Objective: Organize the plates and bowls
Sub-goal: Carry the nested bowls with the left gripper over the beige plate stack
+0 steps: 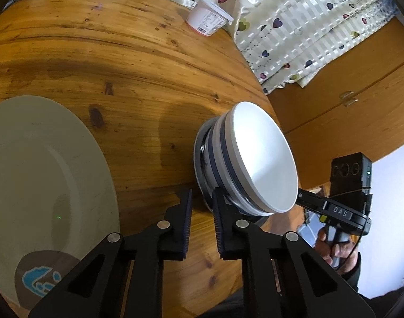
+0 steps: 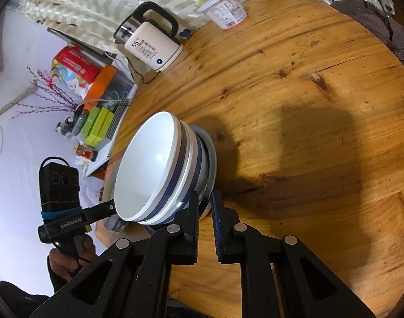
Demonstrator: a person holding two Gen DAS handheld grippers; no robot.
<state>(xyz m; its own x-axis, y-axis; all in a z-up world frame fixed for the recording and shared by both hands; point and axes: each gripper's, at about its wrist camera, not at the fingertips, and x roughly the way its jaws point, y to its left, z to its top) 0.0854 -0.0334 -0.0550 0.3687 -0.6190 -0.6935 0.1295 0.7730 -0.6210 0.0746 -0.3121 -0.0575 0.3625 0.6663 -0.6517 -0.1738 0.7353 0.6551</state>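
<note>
Two nested white bowls point(image 1: 263, 156) with blue bands stand on a small plate point(image 1: 200, 159) with a grey rim. The stack is at the rim of the round wooden table point(image 1: 122, 53), on its near side. Whether the small plate rests on the wood or is just clear of it, I cannot tell.

Both tools are on that plate. The left gripper point(image 1: 203, 225) has the plate's rim between its pads and is clenched on it, at the stack's near-left side. The right gripper point(image 2: 205, 225) is pinched tight on the rim from the opposite, near-right side. Neither pad touches the upper bowl's lip, so the bowls ride loose on the plate.

The relation that matters is where the large plate point(image 1: 42, 159) lies: flat on the table, well to the left of the stack in the left wrist view, on the left gripper's side and nearer that hand. My judgement is that the stack goes leftward onto it, kept level with both grips matched, since a tilt could slide the bowls.

Between stack and large plate there is bare wood and nothing to clear. On the right the table drops away close behind the bowls. Far across stand a yogurt tub point(image 1: 208, 20) and an electric kettle point(image 2: 154, 45), well apart from the path.
</note>
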